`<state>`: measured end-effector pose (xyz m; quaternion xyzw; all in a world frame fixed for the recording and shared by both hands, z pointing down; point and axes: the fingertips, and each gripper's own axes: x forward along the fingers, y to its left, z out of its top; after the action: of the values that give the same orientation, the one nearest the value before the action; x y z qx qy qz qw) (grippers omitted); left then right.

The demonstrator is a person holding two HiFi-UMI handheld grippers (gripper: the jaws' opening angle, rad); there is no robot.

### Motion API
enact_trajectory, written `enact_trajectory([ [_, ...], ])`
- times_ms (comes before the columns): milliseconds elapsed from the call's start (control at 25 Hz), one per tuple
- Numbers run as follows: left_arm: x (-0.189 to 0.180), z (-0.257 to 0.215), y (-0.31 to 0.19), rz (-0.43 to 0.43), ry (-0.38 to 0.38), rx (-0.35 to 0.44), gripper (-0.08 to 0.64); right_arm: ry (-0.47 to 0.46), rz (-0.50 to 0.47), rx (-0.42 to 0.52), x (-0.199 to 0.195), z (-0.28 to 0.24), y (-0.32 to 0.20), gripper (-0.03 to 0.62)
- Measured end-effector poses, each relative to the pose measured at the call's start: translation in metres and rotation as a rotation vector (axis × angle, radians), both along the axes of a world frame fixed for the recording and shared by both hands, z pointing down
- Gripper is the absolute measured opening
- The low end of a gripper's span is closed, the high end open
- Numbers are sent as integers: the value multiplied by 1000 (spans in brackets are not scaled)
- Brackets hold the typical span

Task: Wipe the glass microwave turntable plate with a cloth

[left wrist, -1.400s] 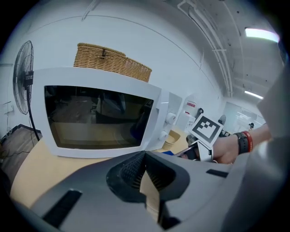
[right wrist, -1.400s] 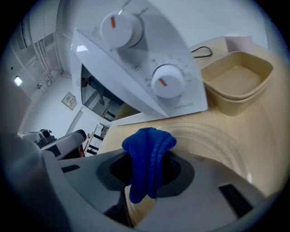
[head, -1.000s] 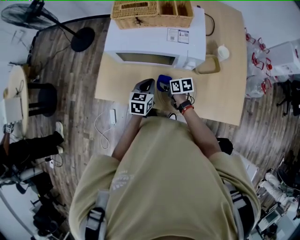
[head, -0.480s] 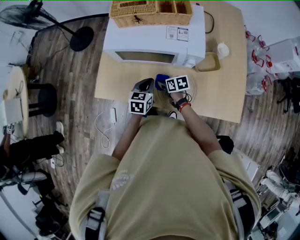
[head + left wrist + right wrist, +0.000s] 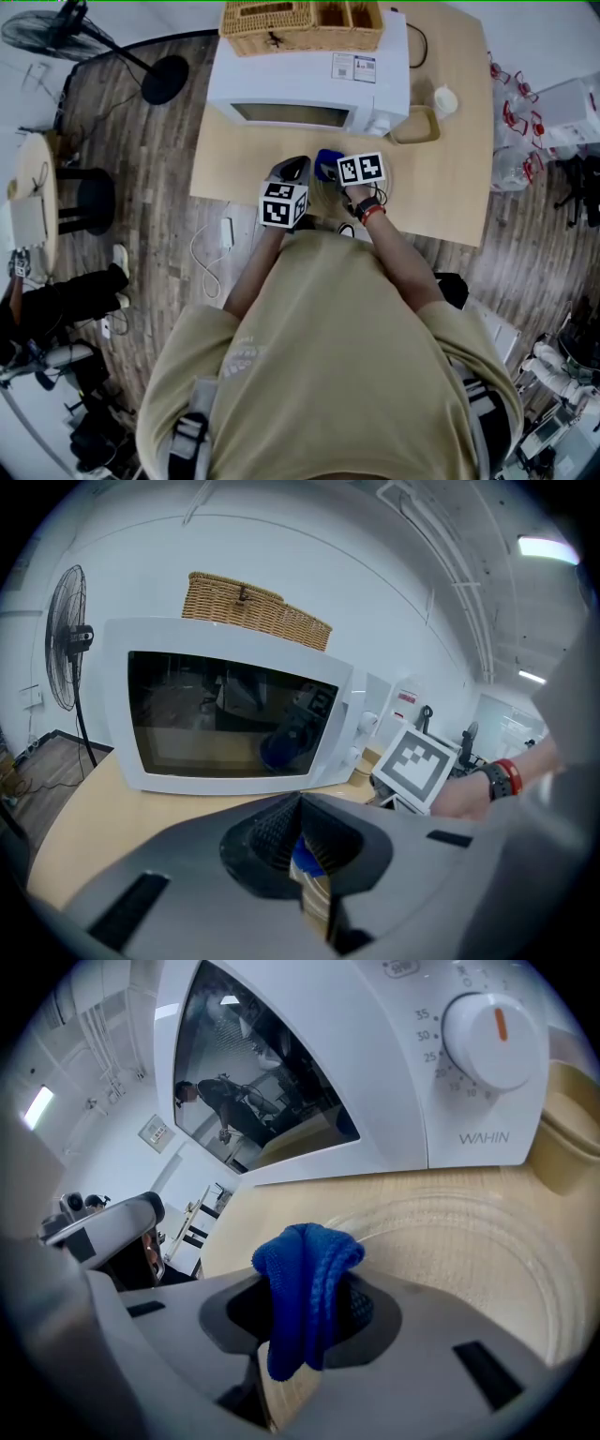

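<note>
The clear glass turntable plate lies flat on the wooden table in front of the white microwave. My right gripper is shut on a folded blue cloth, which hangs over the plate's near-left rim. In the head view the cloth shows just ahead of the right gripper. My left gripper is beside it on the left with its jaws together; through the gap below the tips I see blue cloth and table. The same gripper rests near the table's front edge.
A wicker basket sits on top of the microwave, whose door is closed. A tan tray and a white lidded cup stand right of it. A standing fan is on the floor at left.
The right gripper with the cloth shifted slightly left and away, then came back a little. The left gripper stayed in place.
</note>
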<state>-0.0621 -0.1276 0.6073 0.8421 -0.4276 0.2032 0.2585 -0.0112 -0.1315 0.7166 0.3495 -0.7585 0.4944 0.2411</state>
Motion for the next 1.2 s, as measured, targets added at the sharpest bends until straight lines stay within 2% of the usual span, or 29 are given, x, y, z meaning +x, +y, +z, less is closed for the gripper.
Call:
enact_trajectory([
  [720,22,-2,6,38,28,-16,17,5,74,-6,36,1,5,130],
  [1200,51,-7,12,88,54,-13,17,15,150,-9,72,1,15,130],
])
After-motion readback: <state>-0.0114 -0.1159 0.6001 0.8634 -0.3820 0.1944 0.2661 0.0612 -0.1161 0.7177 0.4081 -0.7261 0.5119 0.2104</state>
